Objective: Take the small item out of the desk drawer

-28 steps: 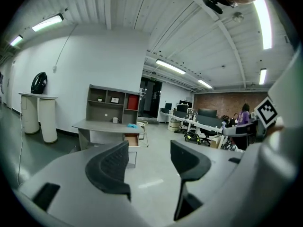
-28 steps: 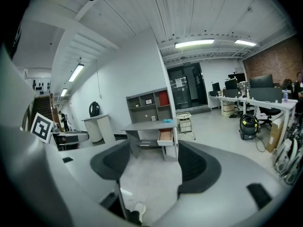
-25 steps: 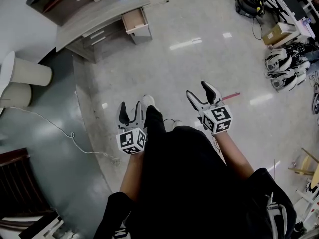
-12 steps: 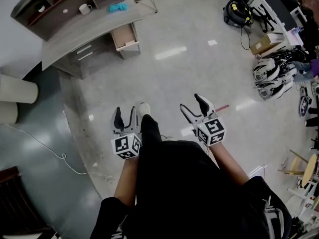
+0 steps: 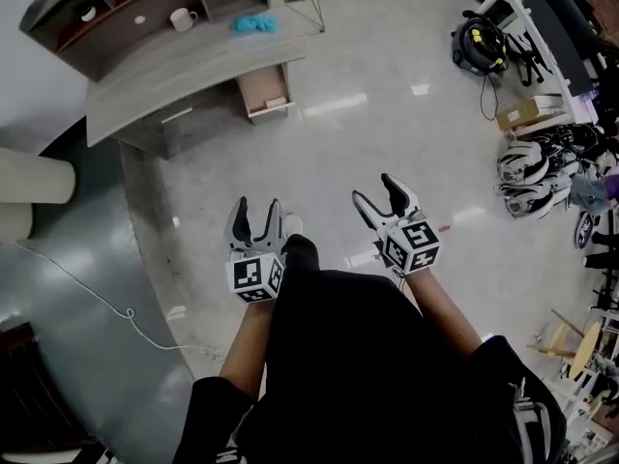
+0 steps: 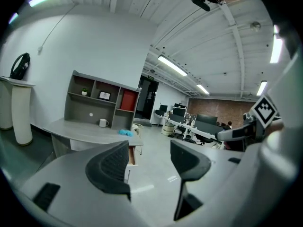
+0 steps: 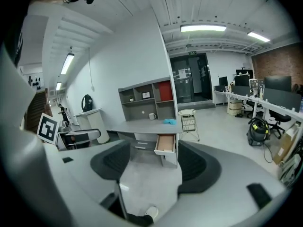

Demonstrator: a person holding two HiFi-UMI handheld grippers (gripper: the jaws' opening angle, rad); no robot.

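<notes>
So the person is standing out on the shiny floor, well apart from the grey desk, holding both tools up in front of the body. The left gripper is hanging released, jaws spread with only air between them, and the right gripper is gaping the same way, grasping nothing. The desk drawer is sticking out pulled open at the desk's right end, and it's lining up far off between the right jaws in that gripper's view. What's lying inside is too small for me to tell. A white mug and a blue cloth are sitting on the desktop.
</notes>
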